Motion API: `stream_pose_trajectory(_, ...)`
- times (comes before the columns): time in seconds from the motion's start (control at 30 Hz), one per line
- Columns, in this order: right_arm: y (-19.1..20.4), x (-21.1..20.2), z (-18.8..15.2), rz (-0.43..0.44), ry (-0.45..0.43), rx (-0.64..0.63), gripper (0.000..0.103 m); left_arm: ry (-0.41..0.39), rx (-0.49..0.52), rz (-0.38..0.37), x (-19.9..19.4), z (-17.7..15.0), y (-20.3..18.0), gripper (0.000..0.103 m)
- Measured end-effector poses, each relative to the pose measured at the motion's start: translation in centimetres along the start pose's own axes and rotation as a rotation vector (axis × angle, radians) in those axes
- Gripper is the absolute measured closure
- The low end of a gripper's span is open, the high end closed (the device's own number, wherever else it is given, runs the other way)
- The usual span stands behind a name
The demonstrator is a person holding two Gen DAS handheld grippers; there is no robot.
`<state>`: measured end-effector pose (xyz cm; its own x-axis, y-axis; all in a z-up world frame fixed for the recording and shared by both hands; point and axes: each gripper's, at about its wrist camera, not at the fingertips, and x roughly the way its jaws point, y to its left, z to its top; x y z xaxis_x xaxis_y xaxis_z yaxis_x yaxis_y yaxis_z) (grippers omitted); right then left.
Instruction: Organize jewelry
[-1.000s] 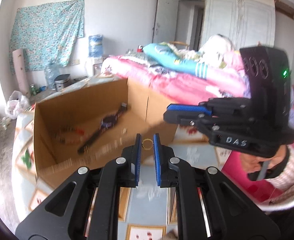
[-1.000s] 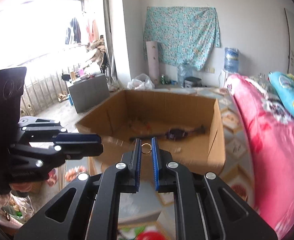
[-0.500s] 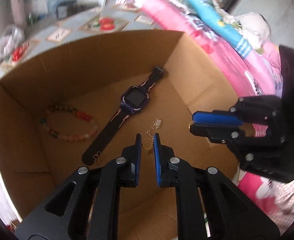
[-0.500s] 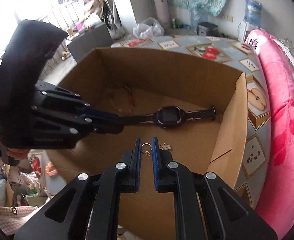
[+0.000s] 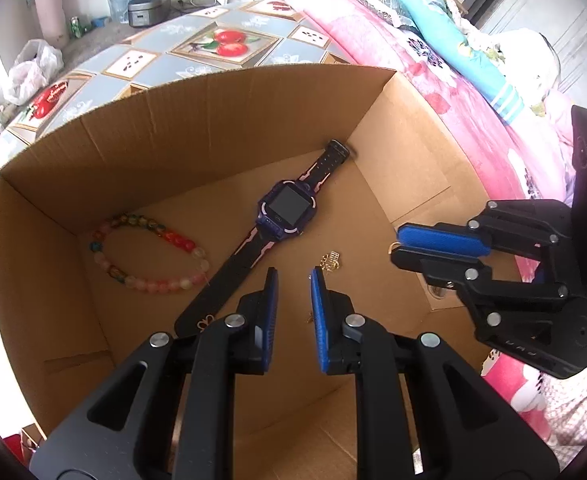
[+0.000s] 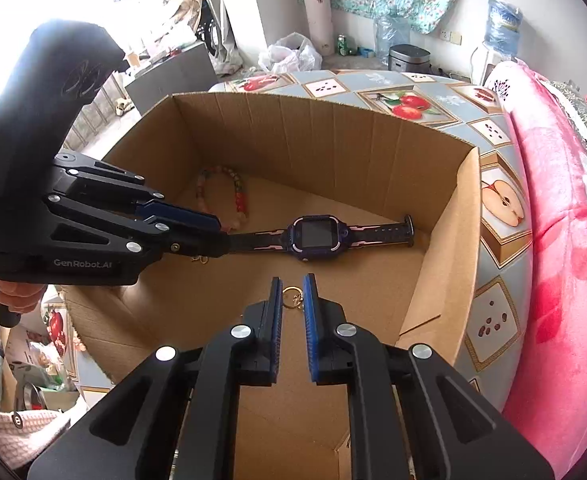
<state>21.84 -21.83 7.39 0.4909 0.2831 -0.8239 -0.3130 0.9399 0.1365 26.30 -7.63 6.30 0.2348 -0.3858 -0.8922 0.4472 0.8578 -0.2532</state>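
An open cardboard box [image 5: 213, 120] holds a purple smartwatch [image 5: 287, 208], a beaded bracelet [image 5: 149, 252] and a small gold earring [image 5: 330, 261] on its floor. My left gripper [image 5: 293, 280] is over the box, its jaws slightly apart and empty; a gold piece [image 5: 311, 317] lies just below its right finger. My right gripper [image 6: 292, 285] is shut on a gold ring earring [image 6: 293, 298] above the box floor. The watch [image 6: 317, 236] and bracelet [image 6: 233, 196] also show in the right wrist view, where the left gripper [image 6: 213, 234] sits at the left.
The box stands on a table with a fruit-patterned cloth [image 6: 405, 100]. A bed with pink bedding [image 6: 565, 240] lies to the right. Bottles, a rice cooker [image 6: 409, 58] and bags stand on the floor behind.
My left gripper has opened and let its gold ring earring drop into the box. Both grippers have moved from outside the box to over its inside. The right still holds its earring.
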Motion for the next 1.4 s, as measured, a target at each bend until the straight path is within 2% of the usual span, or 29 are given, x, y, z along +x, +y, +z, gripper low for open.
stream_pose_trajectory(0.27,-0.9,-3.4,-0.1,0.019,-0.097,0.046,0.092,-0.071,0.024,0.019,-2.4,-0.7,-0.9,0.086)
stream_pose_trajectory(0.37,-1.0,-4.8,-0.2,0.029,-0.131,0.062,0.09,-0.115,0.036,0.025,-4.1,-1.4,-1.3,0.078)
stream_pose_trajectory(0.43,-0.9,-6.1,-0.7,0.046,-0.169,0.073,0.083,-0.155,0.045,0.035,-5.4,-2.2,-1.5,0.075)
stream_pose_trajectory(0.5,-0.7,-7.6,-1.7,0.072,-0.219,0.085,0.081,-0.197,0.052,0.038,-6.8,-3.1,-1.7,0.071)
stream_pose_trajectory(0.73,0.7,-12.1,-7.2,0.156,-0.393,0.112,0.077,-0.378,0.089,0.057,-11.9,-9.6,-2.9,0.054)
stream_pose_trajectory(0.87,1.2,-13.2,-10.5,0.227,-0.455,0.15,0.076,-0.424,0.054,0.039,-12.9,-13.2,-2.6,0.047)
stream_pose_trajectory(1.0,2.3,-12.1,-13.4,0.249,-0.437,0.175,0.071,-0.442,0.01,0.037,-12.8,-16.3,-2.0,0.04)
stream_pose_trajectory(1.13,3.4,-8.6,-15.9,0.256,-0.341,0.229,0.07,-0.438,-0.01,0.076,-12.2,-19.0,-1.6,0.034)
stream_pose_trajectory(1.23,3.9,-5.5,-16.9,0.16,-0.243,0.266,0.07,-0.435,-0.025,0.109,-11.8,-20.6,-1.1,0.031)
stream_pose_trajectory(1.33,4.4,-2.8,-17.5,0.035,-0.156,0.271,0.07,-0.415,-0.052,0.173,-10.8,-21.9,-0.3,0.03)
stream_pose_trajectory(1.4,4.6,-1.7,-17.6,0.021,-0.13,0.272,0.07,-0.393,-0.061,0.214,-10.1,-22.5,0.1,0.03)
